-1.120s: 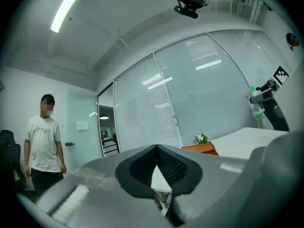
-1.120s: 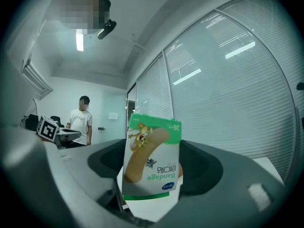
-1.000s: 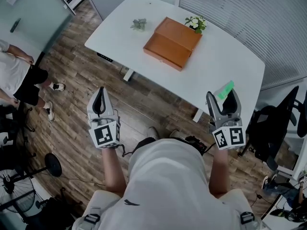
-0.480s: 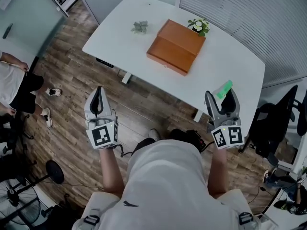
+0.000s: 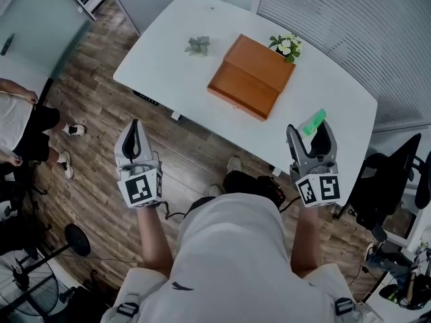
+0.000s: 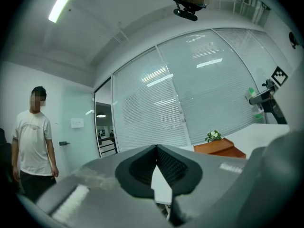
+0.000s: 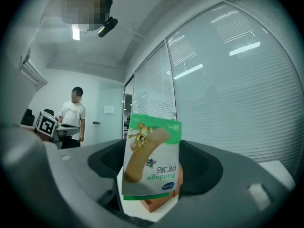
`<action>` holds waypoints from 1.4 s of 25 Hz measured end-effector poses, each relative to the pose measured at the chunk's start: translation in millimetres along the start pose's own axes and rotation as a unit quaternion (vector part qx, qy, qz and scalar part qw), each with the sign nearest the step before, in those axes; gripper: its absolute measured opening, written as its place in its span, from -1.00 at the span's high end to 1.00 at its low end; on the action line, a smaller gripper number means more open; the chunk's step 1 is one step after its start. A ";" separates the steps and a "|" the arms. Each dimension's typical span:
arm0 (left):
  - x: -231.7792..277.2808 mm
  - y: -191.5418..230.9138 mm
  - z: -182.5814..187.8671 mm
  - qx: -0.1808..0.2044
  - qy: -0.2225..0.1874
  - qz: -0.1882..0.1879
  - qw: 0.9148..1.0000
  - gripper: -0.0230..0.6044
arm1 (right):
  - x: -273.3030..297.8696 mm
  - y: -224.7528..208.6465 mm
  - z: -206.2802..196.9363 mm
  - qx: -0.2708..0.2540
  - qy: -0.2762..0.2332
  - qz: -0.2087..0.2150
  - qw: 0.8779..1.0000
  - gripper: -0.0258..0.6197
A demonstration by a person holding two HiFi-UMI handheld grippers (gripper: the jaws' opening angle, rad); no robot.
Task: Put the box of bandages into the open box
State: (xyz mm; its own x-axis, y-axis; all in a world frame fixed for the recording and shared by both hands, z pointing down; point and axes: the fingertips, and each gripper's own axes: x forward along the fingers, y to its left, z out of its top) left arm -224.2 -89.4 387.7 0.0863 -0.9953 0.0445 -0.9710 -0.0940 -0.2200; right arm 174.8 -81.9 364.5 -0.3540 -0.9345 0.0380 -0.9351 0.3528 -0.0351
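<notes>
A green box of bandages [image 5: 314, 122] stands upright between the fingers of my right gripper [image 5: 310, 128], which is shut on it; in the right gripper view the bandage box [image 7: 151, 158] fills the gap between the jaws. A brown box [image 5: 251, 77] lies in the middle of the white table [image 5: 168, 42], some way ahead of both grippers. My left gripper [image 5: 135, 125] is shut and holds nothing; it hangs over the wooden floor, short of the table edge. The left gripper view shows the brown box [image 6: 219, 147] far off.
Two small potted plants [image 5: 198, 45] [image 5: 285, 45] stand on the table beside the brown box. A person [image 5: 20, 113] stands at the left on the wooden floor. A black office chair [image 5: 390, 173] is at the right. Slatted blinds line the far side.
The table and brown box have come slightly nearer to the grippers. The bystander at the left has shifted. Both grippers keep their pose and the right one still holds the bandage box.
</notes>
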 end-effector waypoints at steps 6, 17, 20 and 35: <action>26.0 -7.4 6.5 -0.004 0.003 0.018 1.000 0.91 | 37.8 -16.5 1.9 0.014 0.001 0.031 0.999 -0.15; 38.3 -12.4 9.0 -0.021 -0.004 0.029 0.999 0.91 | 60.1 -30.5 -0.3 -0.007 0.007 0.048 0.999 -0.15; 43.7 -8.3 11.8 -0.020 -0.003 0.028 0.999 0.91 | 65.3 -33.3 -2.0 -0.003 0.010 0.039 0.999 -0.15; 43.3 18.1 1.0 -0.011 0.005 0.025 1.000 0.91 | 104.6 -14.2 -16.5 -0.047 0.036 0.042 0.997 -0.15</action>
State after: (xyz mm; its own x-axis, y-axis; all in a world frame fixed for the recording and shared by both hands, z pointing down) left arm -237.8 -134.2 384.7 0.0362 -0.9983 0.0447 -0.9787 -0.0445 -0.2006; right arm 150.7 -183.9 385.4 -0.4292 -0.8964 0.1102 -0.8983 0.4364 0.0515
